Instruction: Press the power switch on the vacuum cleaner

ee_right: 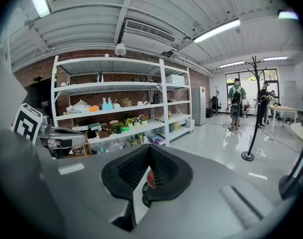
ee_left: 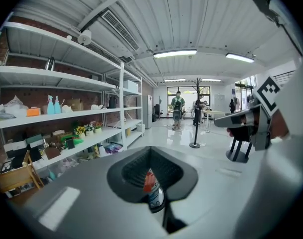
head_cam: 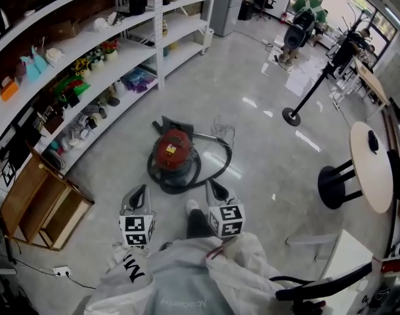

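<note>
Straight drop onto vacuum cleaner (head_cam: 173,151) top is clear, hose (head_cam: 224,159) loops its front and right side on the floor (head_cam: 252,110), shelf unit (head_cam: 88,77) near on its left, wooden crate (head_cam: 39,202) lower left, table (head_cam: 357,169) and pole stand (head_cam: 309,96) well right.

Grey floor (head_cam: 259,130) carries red vacuum cleaner (head_cam: 173,151), wooden crate (head_cam: 30,190)

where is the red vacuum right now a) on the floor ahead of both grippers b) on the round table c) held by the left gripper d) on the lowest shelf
a: the red vacuum cleaner sits on the floor, hose looped round it, ahead of the left gripper and the right gripper, neither touching it.
</note>
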Demonstrator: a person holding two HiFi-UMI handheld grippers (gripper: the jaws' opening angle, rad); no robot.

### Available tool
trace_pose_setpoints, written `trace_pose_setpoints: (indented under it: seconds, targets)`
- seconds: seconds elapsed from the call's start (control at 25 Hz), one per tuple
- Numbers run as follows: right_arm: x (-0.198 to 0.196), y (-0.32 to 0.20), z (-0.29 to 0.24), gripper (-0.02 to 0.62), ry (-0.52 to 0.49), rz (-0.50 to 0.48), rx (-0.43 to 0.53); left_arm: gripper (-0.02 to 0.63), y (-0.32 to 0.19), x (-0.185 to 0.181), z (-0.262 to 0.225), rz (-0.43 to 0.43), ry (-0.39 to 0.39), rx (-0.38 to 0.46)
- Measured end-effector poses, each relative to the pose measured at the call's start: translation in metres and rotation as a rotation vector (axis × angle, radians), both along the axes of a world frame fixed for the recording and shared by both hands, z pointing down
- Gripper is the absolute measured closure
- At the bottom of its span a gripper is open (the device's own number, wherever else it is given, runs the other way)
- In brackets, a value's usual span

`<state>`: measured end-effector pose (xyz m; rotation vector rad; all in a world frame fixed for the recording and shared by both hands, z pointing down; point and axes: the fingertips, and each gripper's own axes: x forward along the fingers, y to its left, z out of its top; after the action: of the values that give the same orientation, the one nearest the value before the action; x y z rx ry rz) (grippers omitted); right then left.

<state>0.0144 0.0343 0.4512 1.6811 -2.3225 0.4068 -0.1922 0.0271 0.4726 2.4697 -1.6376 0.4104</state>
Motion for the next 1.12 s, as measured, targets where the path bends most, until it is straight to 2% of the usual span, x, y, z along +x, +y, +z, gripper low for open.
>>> trace_pose_setpoints:
  seconds: [0.52,1.12]
  targets:
    - [0.005,0.045,0.003,0.595,0.014,0.010,-0.036,0.606,0.038,0.009,-0.003,0.024,0.021,-0.013]
    - [0.008,0.035,0.002,0.595,0.000,-0.043,-0.025,0.606,0.032,0.022,-0.015,0.006,0.008,0.009]
